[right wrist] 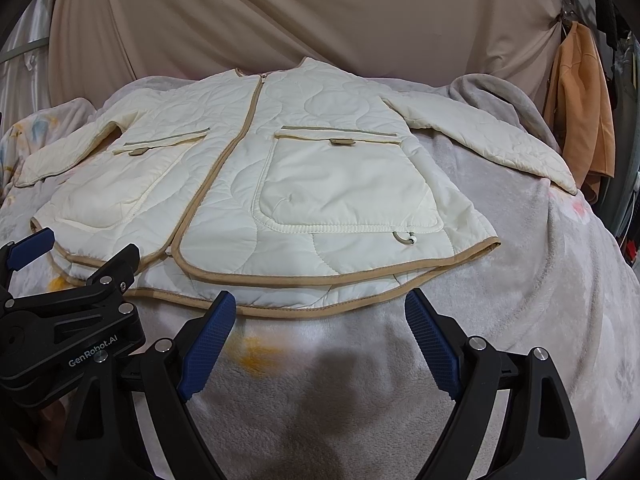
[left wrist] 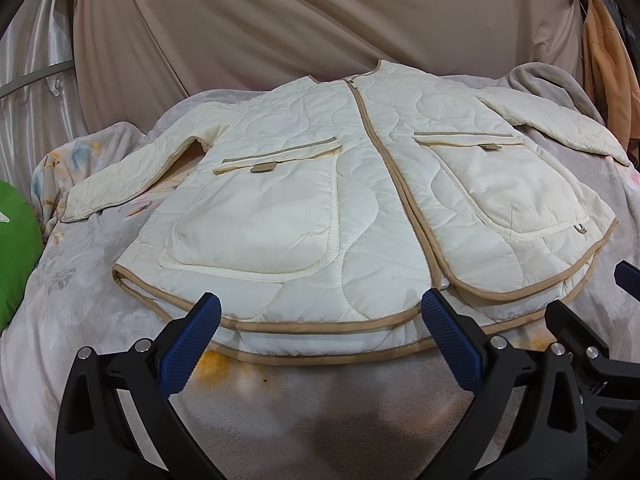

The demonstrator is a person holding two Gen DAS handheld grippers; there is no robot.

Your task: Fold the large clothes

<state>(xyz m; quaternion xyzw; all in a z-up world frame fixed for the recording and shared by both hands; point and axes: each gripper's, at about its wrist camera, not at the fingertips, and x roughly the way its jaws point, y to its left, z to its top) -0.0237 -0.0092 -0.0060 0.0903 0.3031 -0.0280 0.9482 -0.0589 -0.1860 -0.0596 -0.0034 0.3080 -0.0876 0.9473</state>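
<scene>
A cream quilted jacket with tan trim lies flat, front up, on a grey blanket, zipped, both sleeves spread out. It also shows in the right wrist view. My left gripper is open and empty, just short of the hem near the zip's lower end. My right gripper is open and empty, just short of the hem of the jacket's right half. The right gripper's body shows at the left wrist view's right edge; the left gripper's body shows at the right wrist view's left edge.
The grey fleece blanket covers a bed. A beige sheet hangs behind. A green cushion lies at the far left. An orange garment hangs at the right.
</scene>
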